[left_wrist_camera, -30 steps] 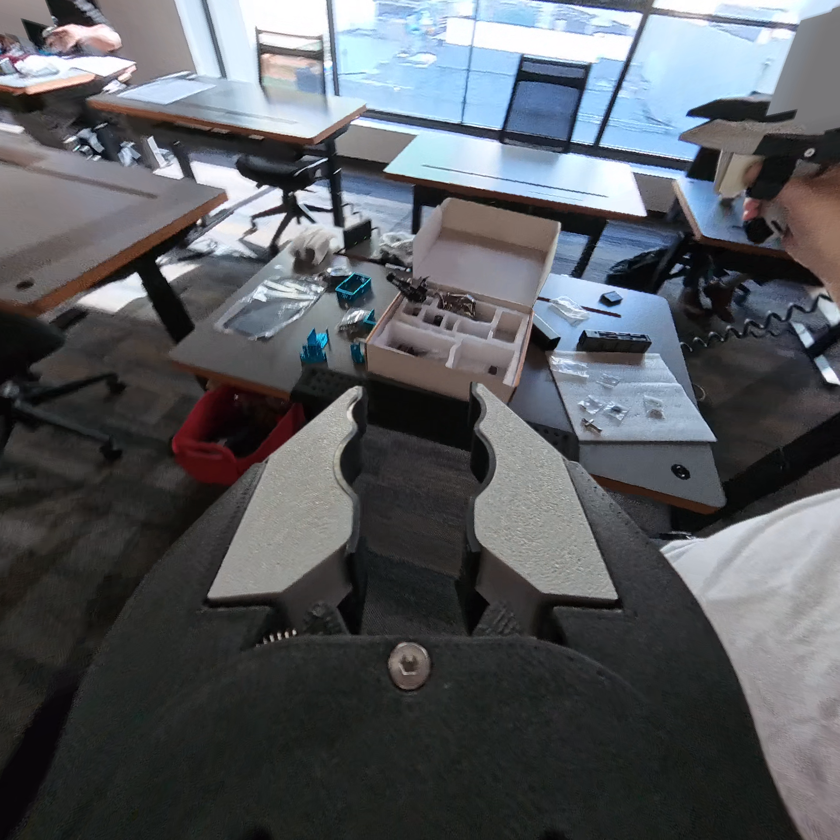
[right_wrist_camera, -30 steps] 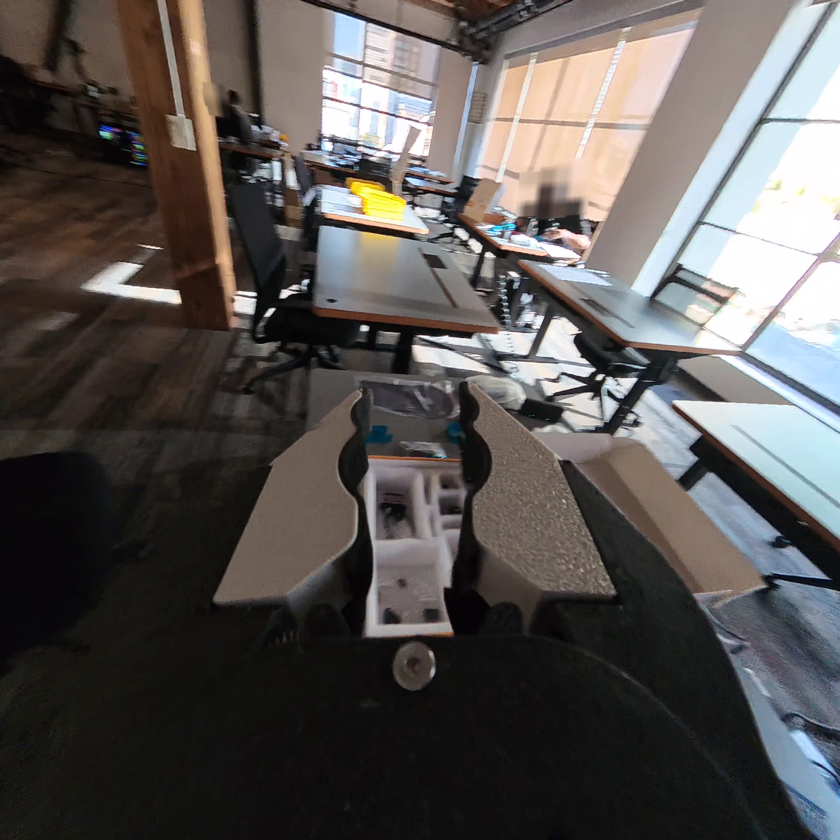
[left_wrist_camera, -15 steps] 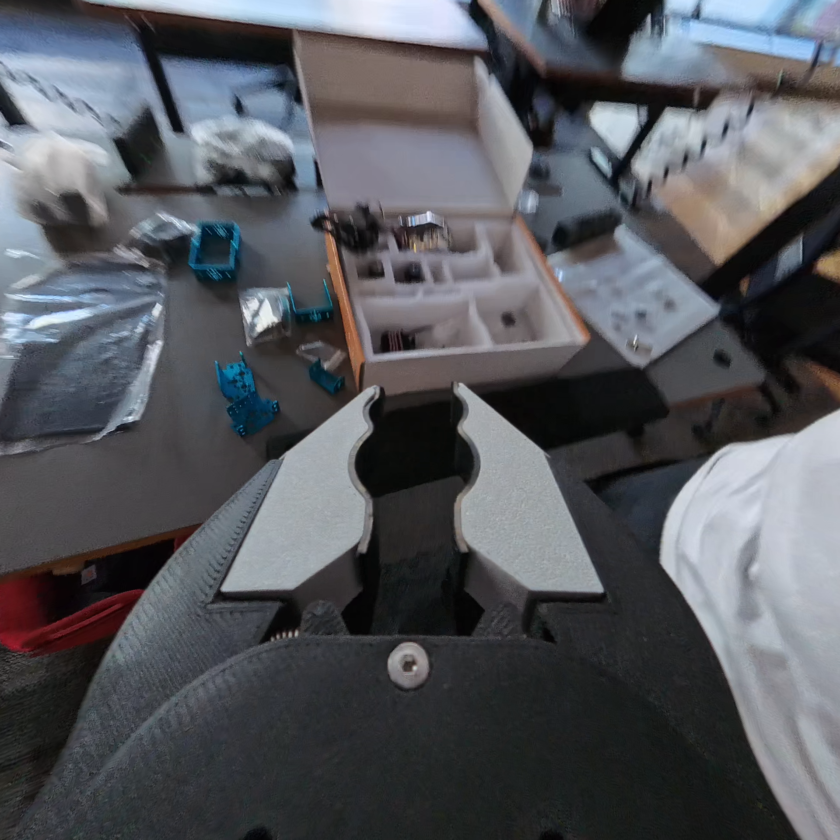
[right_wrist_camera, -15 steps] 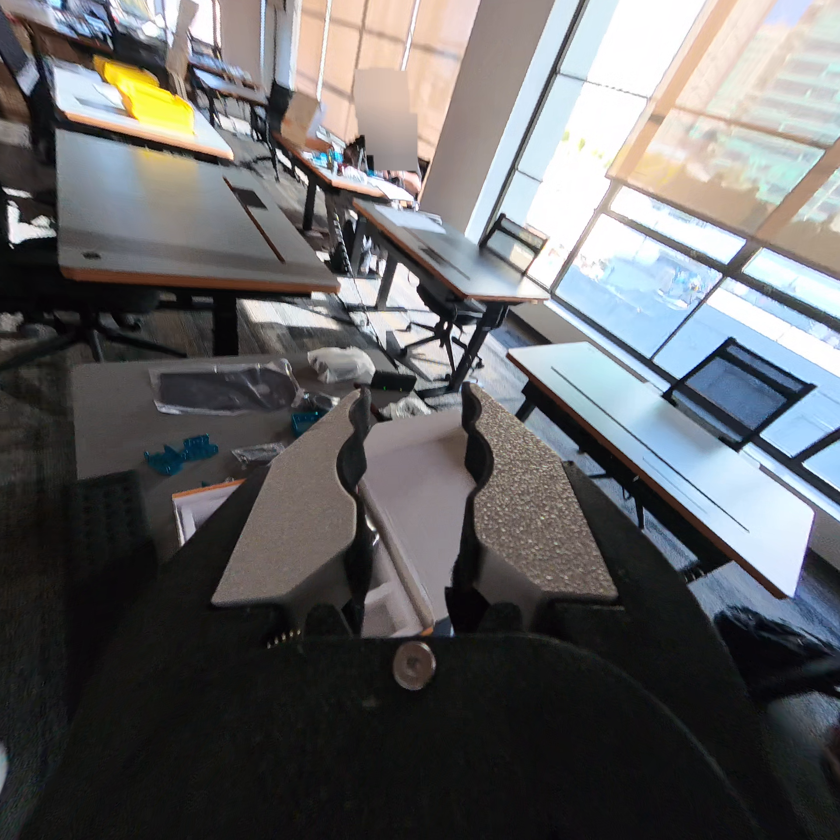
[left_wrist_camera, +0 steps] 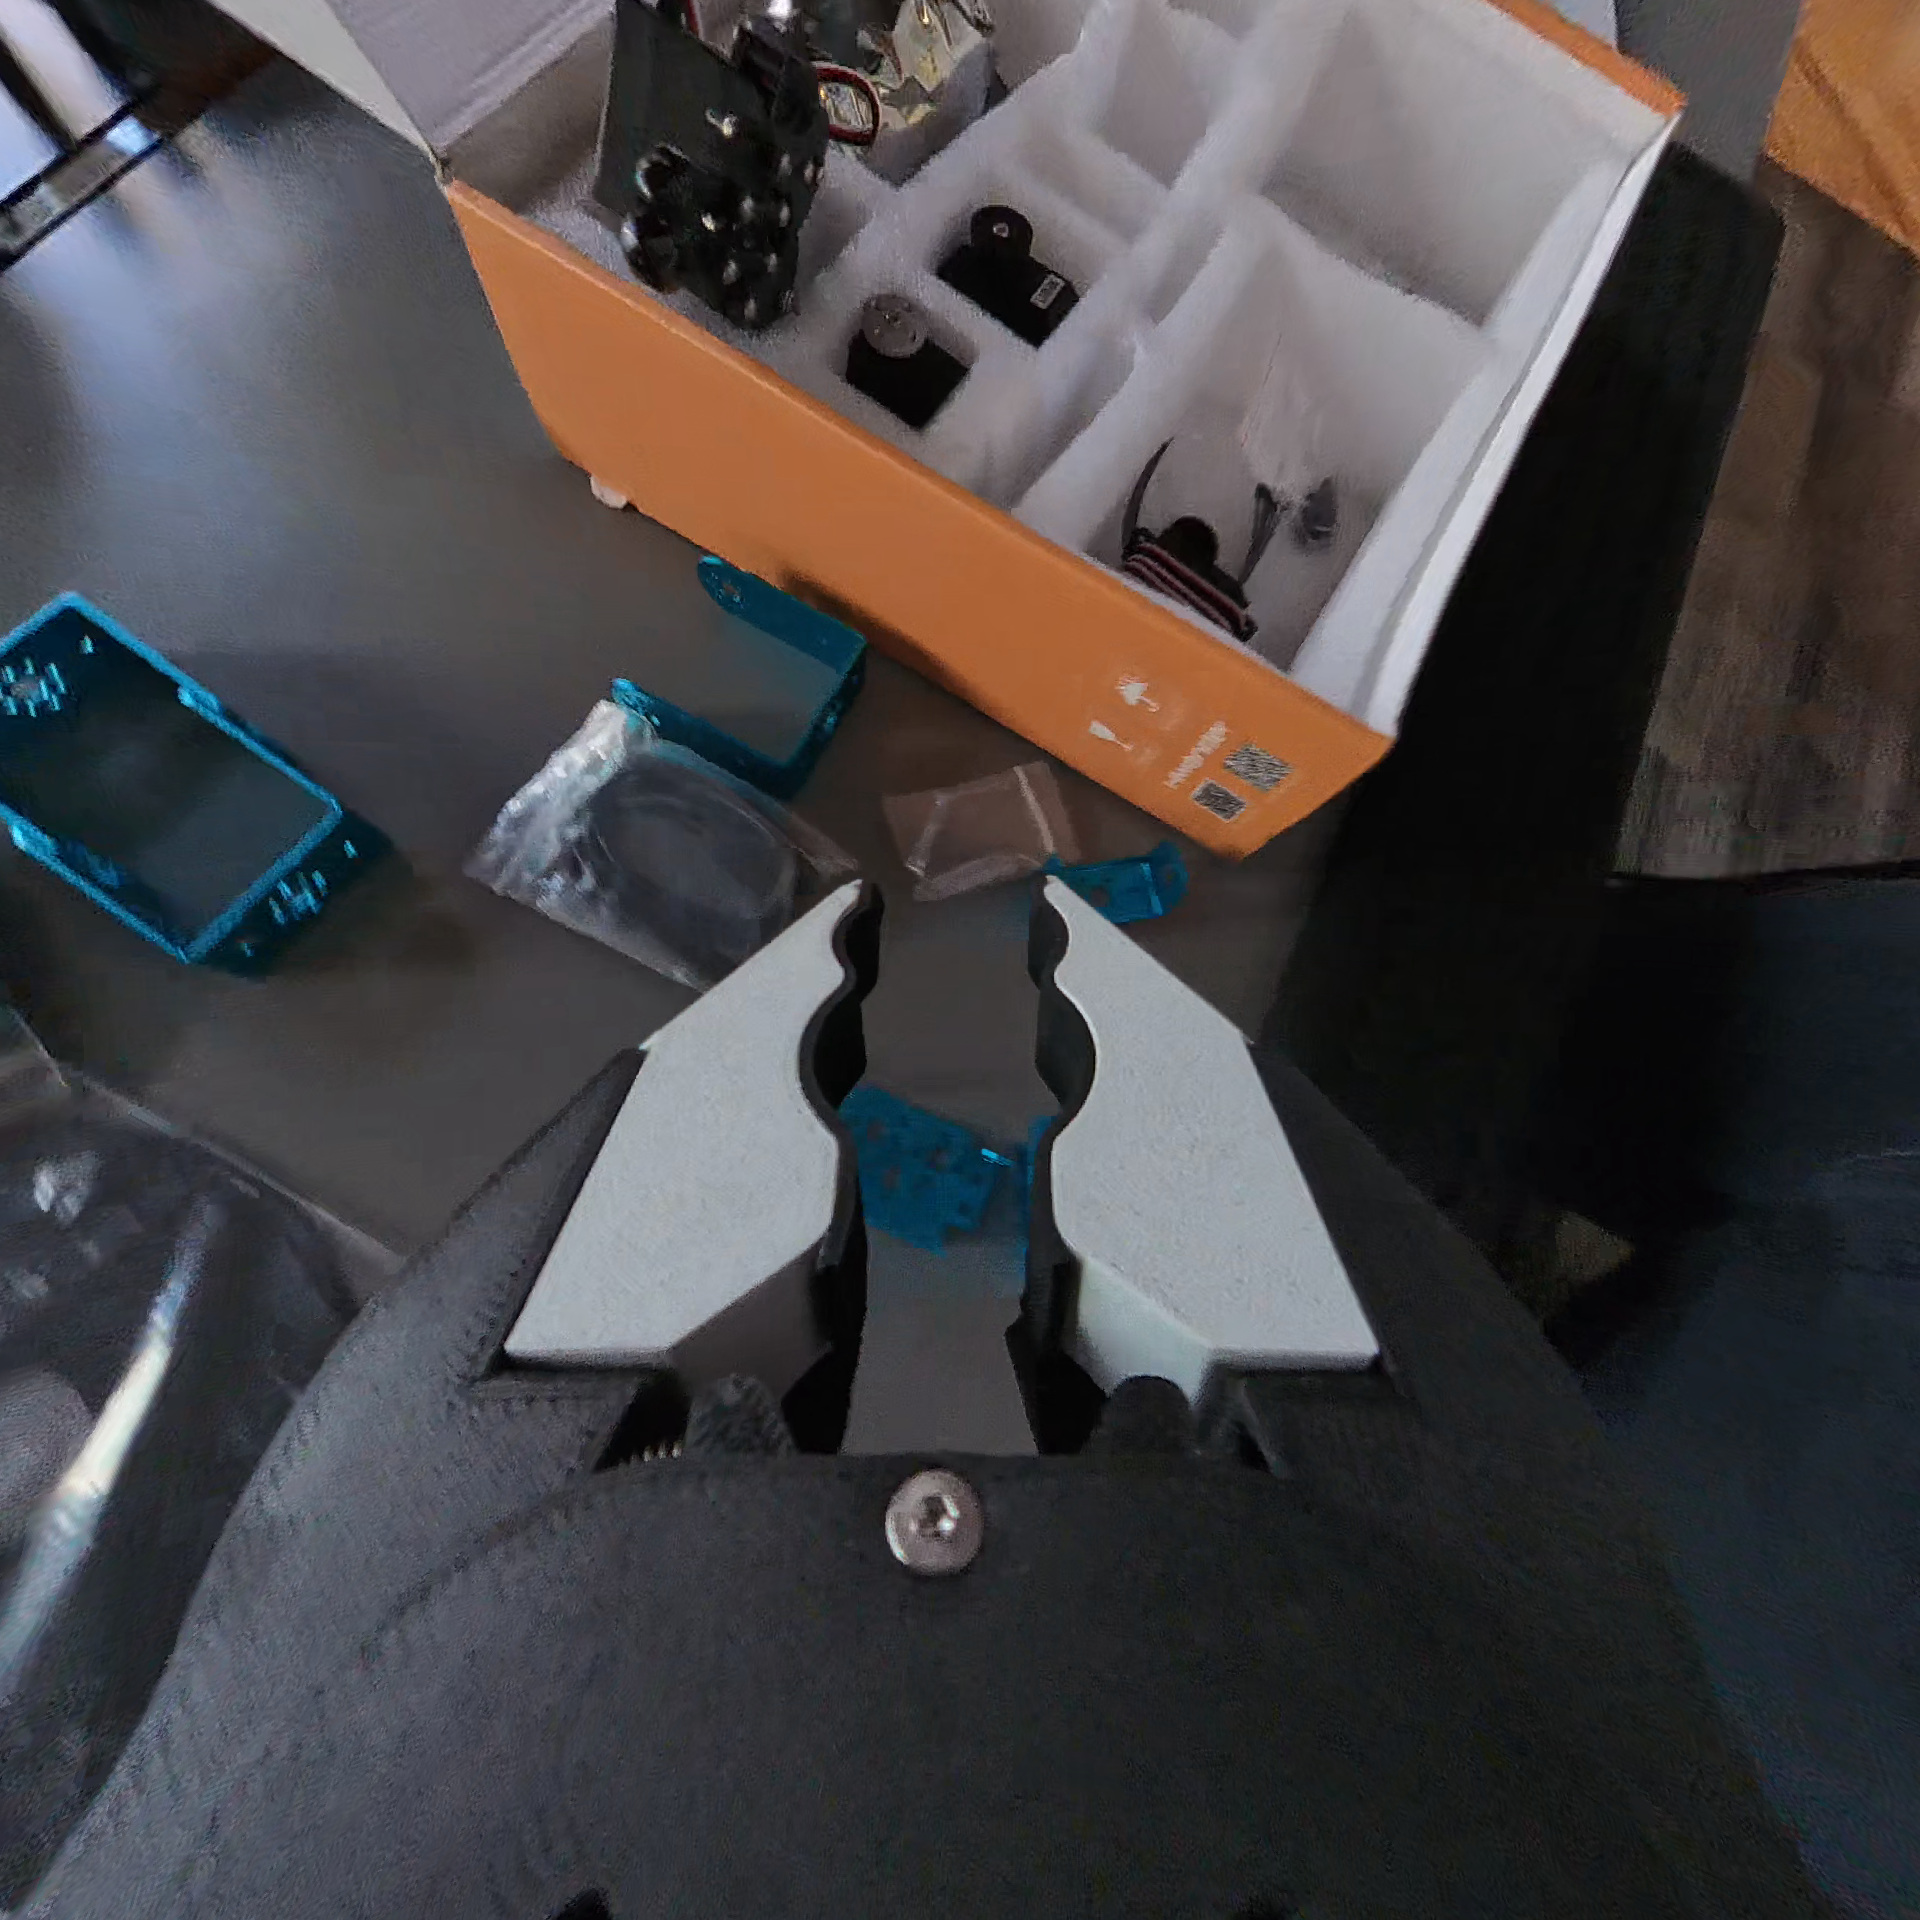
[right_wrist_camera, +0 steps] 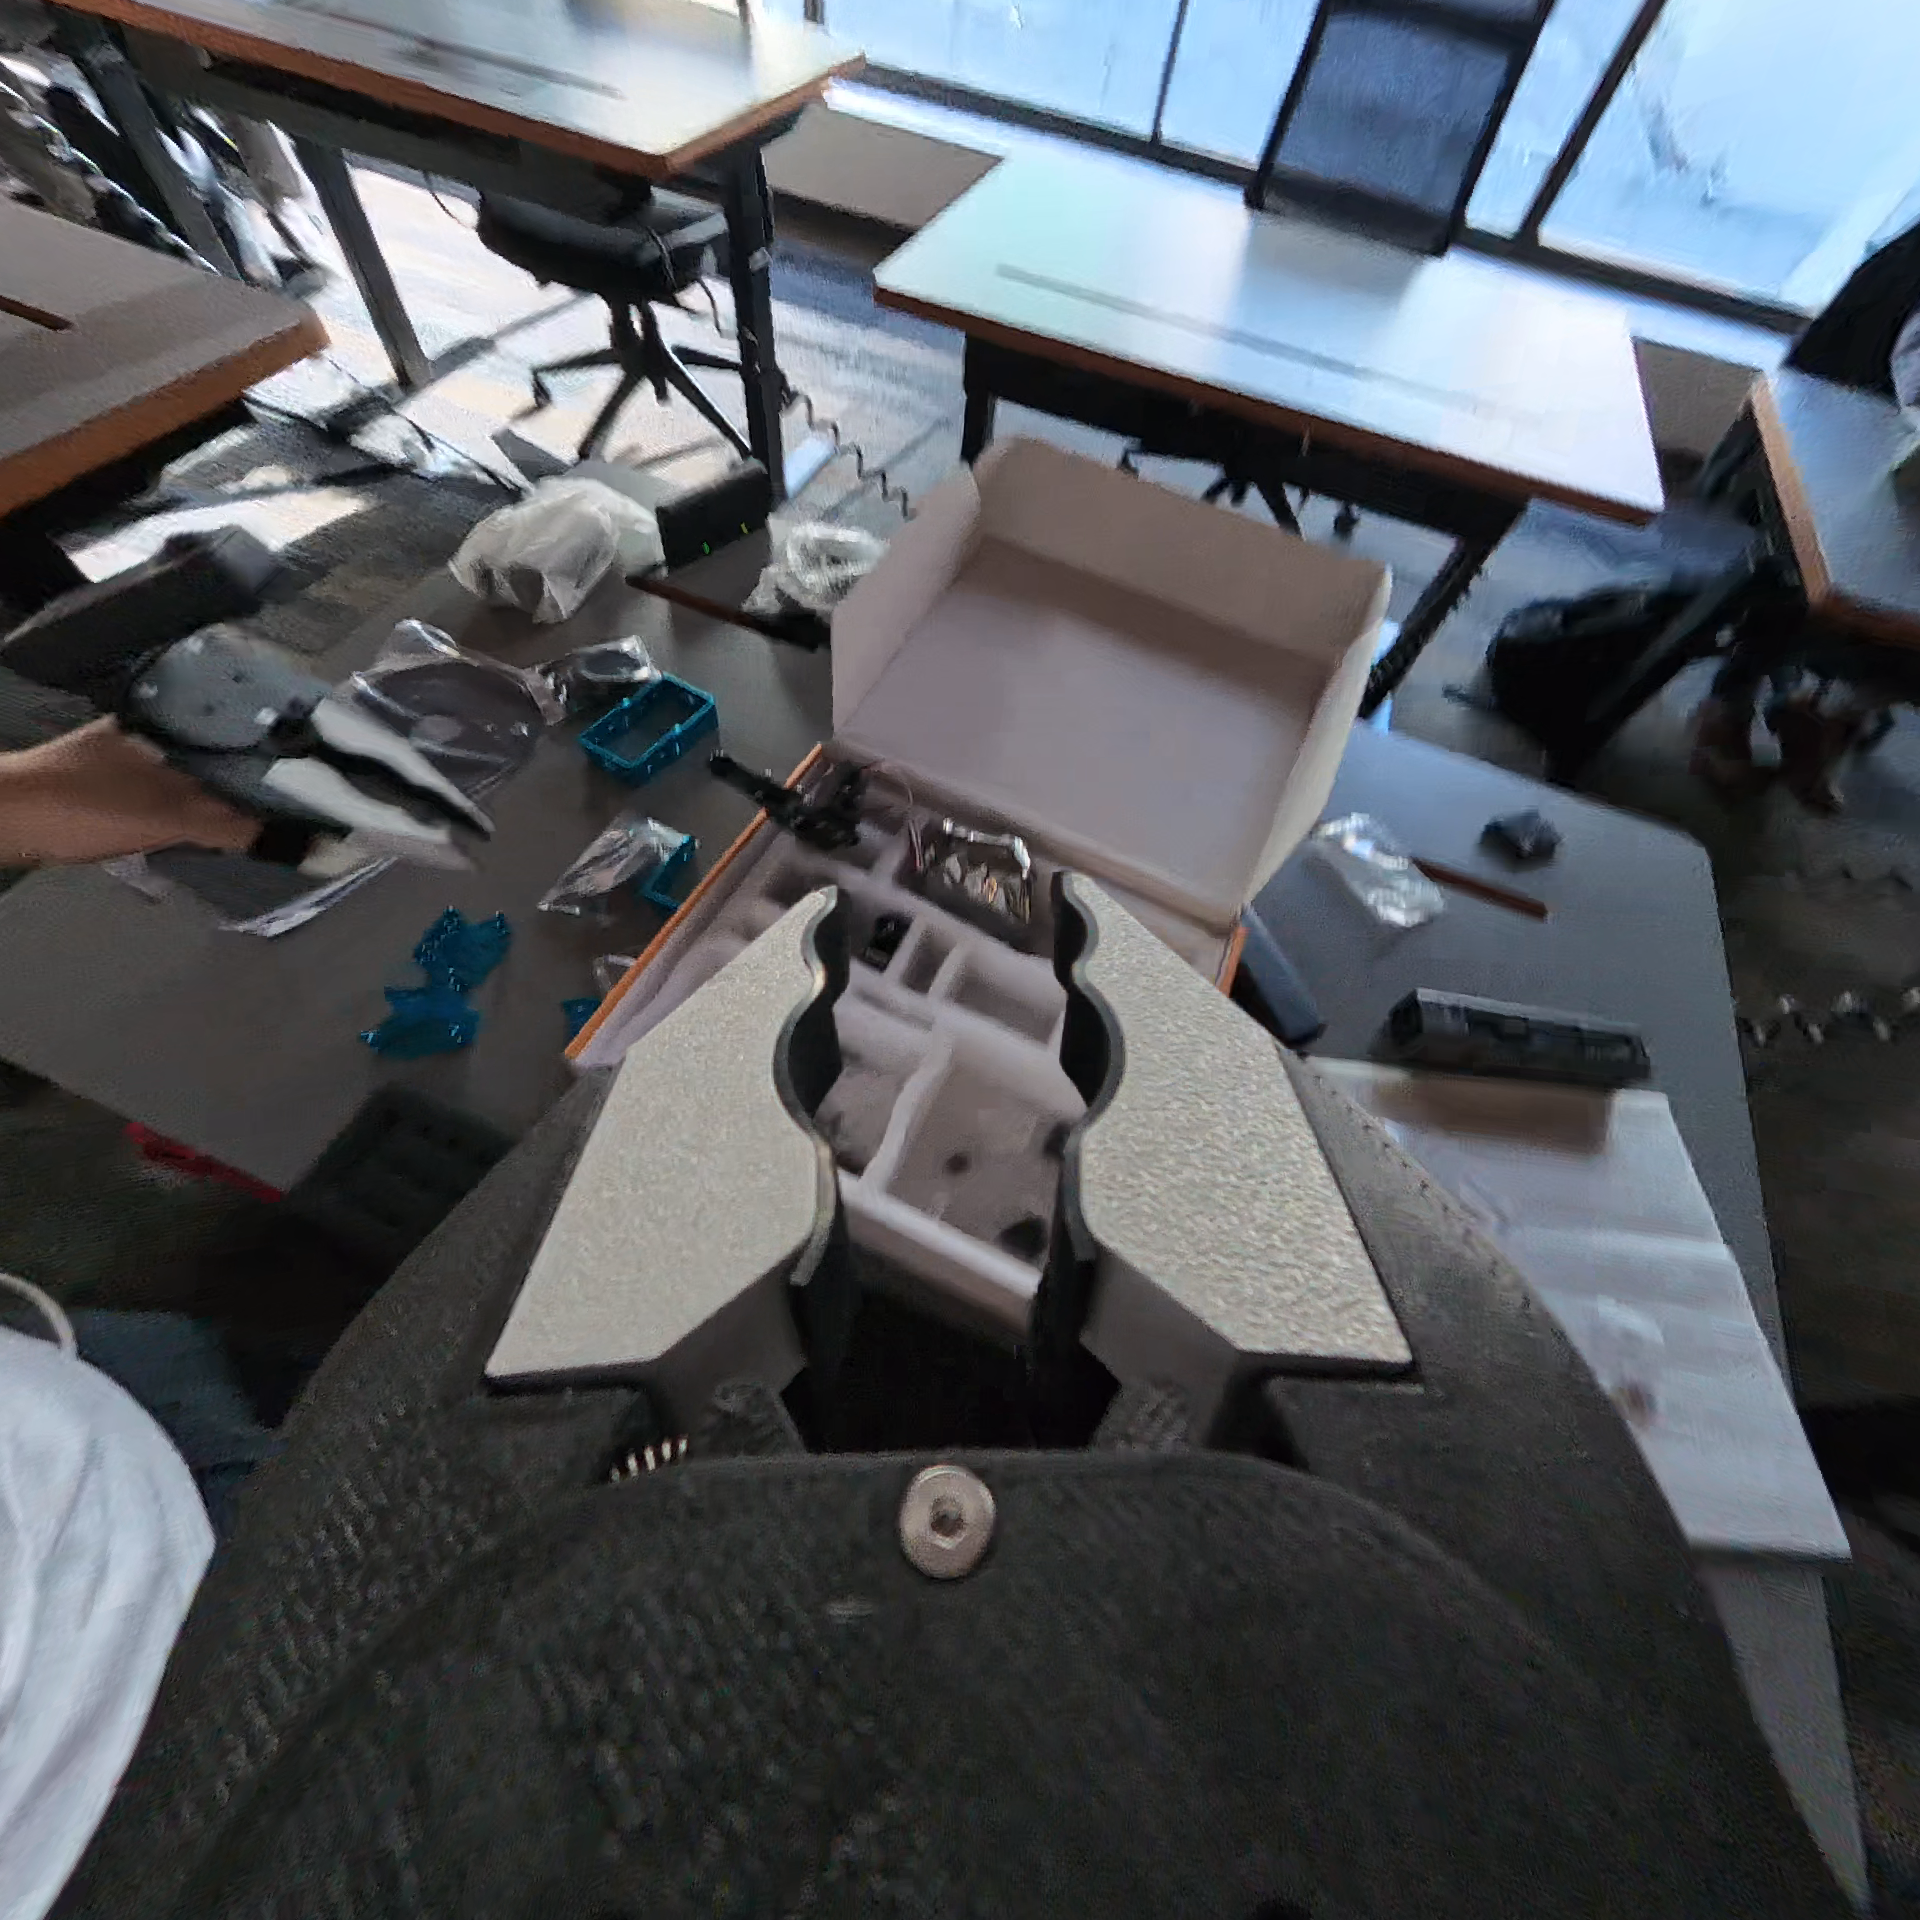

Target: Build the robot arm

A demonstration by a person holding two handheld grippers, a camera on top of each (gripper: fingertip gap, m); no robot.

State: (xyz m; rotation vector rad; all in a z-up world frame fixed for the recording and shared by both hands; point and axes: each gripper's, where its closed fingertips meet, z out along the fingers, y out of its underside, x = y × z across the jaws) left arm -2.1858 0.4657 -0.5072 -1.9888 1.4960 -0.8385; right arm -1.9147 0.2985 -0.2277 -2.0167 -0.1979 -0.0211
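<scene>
The left gripper (left_wrist_camera: pixel 951 904) hangs low over a dark grey table (left_wrist_camera: pixel 312 436), its grey fingers (left_wrist_camera: pixel 727 1122) parted and gripping nothing, with a blue perforated metal bracket (left_wrist_camera: pixel 925 1169) lying on the tabletop in the gap between them, partly hidden by the fingers so that its full shape cannot be made out; just ahead of the tips lie a small clear plastic bag (left_wrist_camera: pixel 982 826), a second small blue bracket (left_wrist_camera: pixel 1127 883) and a bagged dark round part (left_wrist_camera: pixel 665 862), with a blue U-shaped bracket (left_wrist_camera: pixel 774 696) against the side of an open orange cardboard box (left_wrist_camera: pixel 883 540) whose white foam insert (left_wrist_camera: pixel 1174 281) holds black servo-like parts (left_wrist_camera: pixel 1008 260) in separate compartments, the box's far end cut off at the top edge; a larger blue frame (left_wrist_camera: pixel 156 800) sits well to the left. The right gripper (right_wrist_camera: pixel 940 894) is held higher above the same box (right_wrist_camera: pixel 665 966), jaws likewise apart and empty, its fingers hiding much of the foam tray; the raised lid (right_wrist_camera: pixel 1101 665) stands behind, and the left gripper (right_wrist_camera: pixel 457 842) appears blurred at the far left, in a hand (right_wrist_camera: pixel 94 800)
</scene>
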